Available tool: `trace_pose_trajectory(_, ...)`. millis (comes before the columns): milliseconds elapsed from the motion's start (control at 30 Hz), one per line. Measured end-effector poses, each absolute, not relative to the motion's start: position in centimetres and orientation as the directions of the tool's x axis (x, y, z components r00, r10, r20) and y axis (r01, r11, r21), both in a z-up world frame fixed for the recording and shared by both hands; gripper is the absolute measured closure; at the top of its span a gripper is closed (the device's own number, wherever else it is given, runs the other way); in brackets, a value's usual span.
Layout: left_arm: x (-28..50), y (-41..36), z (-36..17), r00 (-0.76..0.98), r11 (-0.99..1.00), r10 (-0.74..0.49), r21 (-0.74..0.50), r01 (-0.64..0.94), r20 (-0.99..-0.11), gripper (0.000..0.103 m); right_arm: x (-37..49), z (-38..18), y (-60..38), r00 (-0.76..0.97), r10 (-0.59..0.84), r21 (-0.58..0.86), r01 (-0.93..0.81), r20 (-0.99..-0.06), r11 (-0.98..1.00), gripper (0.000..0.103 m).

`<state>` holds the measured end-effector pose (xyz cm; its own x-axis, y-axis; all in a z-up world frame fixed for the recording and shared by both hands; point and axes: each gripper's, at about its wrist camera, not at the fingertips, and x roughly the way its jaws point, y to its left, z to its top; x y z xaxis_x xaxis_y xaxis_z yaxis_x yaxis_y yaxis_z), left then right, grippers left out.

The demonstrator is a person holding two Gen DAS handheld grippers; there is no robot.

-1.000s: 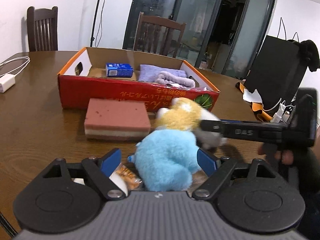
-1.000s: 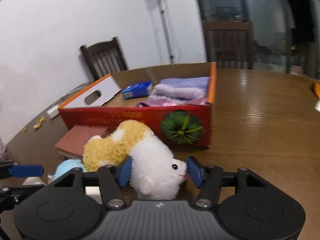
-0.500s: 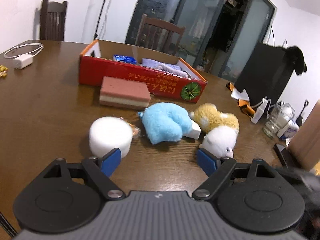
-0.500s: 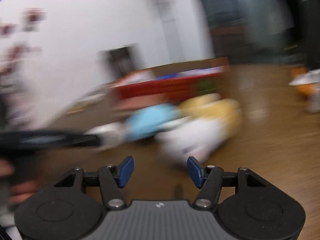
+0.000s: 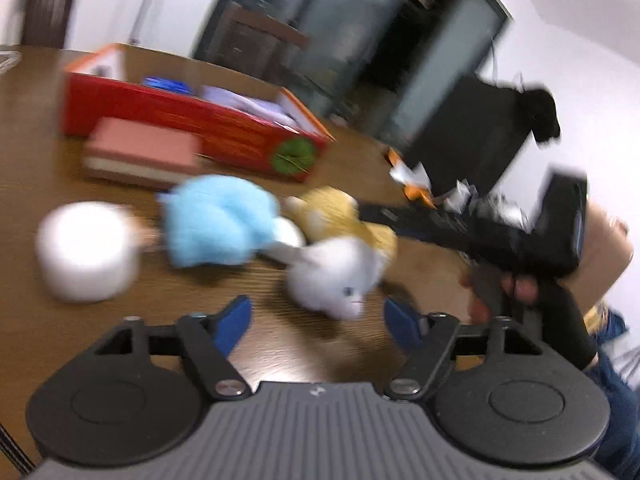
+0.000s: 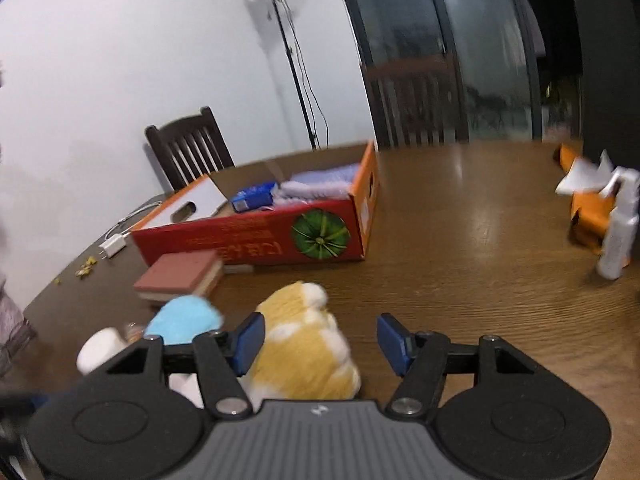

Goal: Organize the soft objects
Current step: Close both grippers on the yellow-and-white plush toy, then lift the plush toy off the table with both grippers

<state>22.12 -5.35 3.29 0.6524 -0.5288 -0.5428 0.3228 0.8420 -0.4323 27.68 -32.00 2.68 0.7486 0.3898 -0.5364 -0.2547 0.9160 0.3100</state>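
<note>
A white plush, a yellow plush and a blue plush lie together on the wooden table, with a white foam cylinder and a pink sponge block to their left. The red cardboard box behind holds folded towels and a blue packet. My left gripper is open, just short of the white plush. My right gripper is open with the yellow plush between its fingers, nearer the left one. The right gripper also shows in the left wrist view, reaching in over the yellow plush.
A white bottle and orange packaging stand at the table's right. A charger and cable lie at the far left. Wooden chairs stand behind the table. A black bag stands to the right.
Both grippers pulled back from the plush toys and then came in again. The left now faces the white plush; the right straddles the yellow plush. Both stay open.
</note>
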Motion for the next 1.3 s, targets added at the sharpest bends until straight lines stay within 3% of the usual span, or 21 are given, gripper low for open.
trace_pose_trajectory(100, 23.8, -7.9, 2.5, 0.661, 0.843, -0.532, -0.41, 0.349, -0.529, 0.052, 29.0, 2.3, -32.3, 0.725, 0.45, 0.397, -0.26, -0.522, 0.88, 0.049)
trace_pose_trajectory(133, 24.2, -8.3, 2.2, 0.666, 0.849, -0.521, -0.401, 0.343, -0.533, 0.056, 28.9, 2.2, -32.3, 0.722, 0.46, 0.415, -0.259, -0.517, 0.872, 0.055)
trace_pose_trajectory(267, 23.5, -6.6, 1.4, 0.648, 0.831, -0.549, -0.427, 0.357, -0.528, 0.067, 25.8, 1.5, -32.5, 0.744, 0.426, 0.412, -0.221, -0.514, 0.884, 0.058)
trace_pose_trajectory(333, 22.2, -4.3, 1.1, 0.651, 0.819, -0.56, -0.46, 0.342, -0.512, 0.067, 23.4, 1.5, -32.5, 0.739, 0.439, 0.445, -0.209, -0.511, 0.871, 0.058)
trace_pose_trajectory(433, 20.3, -0.9, 1.0, 0.724, 0.86, -0.471, -0.448, 0.247, -0.505, 0.067, 18.9, 1.6, -30.3, 0.719, 0.475, 0.473, -0.228, -0.507, 0.851, 0.055)
trace_pose_trajectory(600, 20.2, 3.9, 2.5, 0.828, 0.895, -0.283, -0.443, 0.046, -0.484, 0.064, 15.0, 2.9, -25.0, 0.566, 0.68, 0.513, -0.453, -0.466, 0.729, 0.057)
trace_pose_trajectory(700, 19.2, 4.8, 4.1, 0.848, 0.901, -0.277, -0.429, 0.065, -0.451, 0.053, 14.3, 4.9, -25.7, 0.622, 0.658, 0.456, -0.481, -0.424, 0.749, 0.055)
trace_pose_trajectory(767, 18.5, 4.6, 4.4, 0.841, 0.893, -0.314, -0.438, 0.104, -0.44, 0.041, 14.7, 5.3, -27.1, 0.659, 0.633, 0.452, -0.457, -0.407, 0.766, 0.044)
trace_pose_trajectory(833, 18.5, 3.5, 4.2, 0.807, 0.875, -0.378, -0.461, 0.15, -0.454, 0.033, 15.6, 4.6, -28.3, 0.672, 0.599, 0.462, -0.404, -0.435, 0.789, 0.043)
trace_pose_trajectory(1033, 19.4, 1.0, 1.9, 0.715, 0.834, -0.474, -0.521, 0.179, -0.513, 0.034, 17.5, 0.8, -28.4, 0.633, 0.621, 0.568, -0.326, -0.462, 0.756, 0.043)
trace_pose_trajectory(1100, 20.0, 1.0, 1.2, 0.697, 0.819, -0.492, -0.548, 0.168, -0.522, 0.038, 18.2, -0.3, -28.4, 0.627, 0.644, 0.616, -0.312, -0.438, 0.723, 0.041)
trace_pose_trajectory(1133, 19.9, 1.3, 1.1, 0.688, 0.803, -0.51, -0.573, 0.164, -0.517, 0.047, 18.7, -1.0, -28.3, 0.617, 0.657, 0.647, -0.295, -0.433, 0.703, 0.042)
trace_pose_trajectory(1233, 19.5, 1.6, 1.3, 0.689, 0.792, -0.516, -0.59, 0.157, -0.508, 0.051, 19.1, -2.3, -28.0, 0.576, 0.705, 0.72, -0.266, -0.415, 0.641, 0.053)
trace_pose_trajectory(1300, 18.9, 1.8, 2.2, 0.701, 0.787, -0.52, -0.592, 0.173, -0.488, 0.051, 18.7, -1.7, -27.6, 0.57, 0.708, 0.718, -0.272, -0.417, 0.641, 0.053)
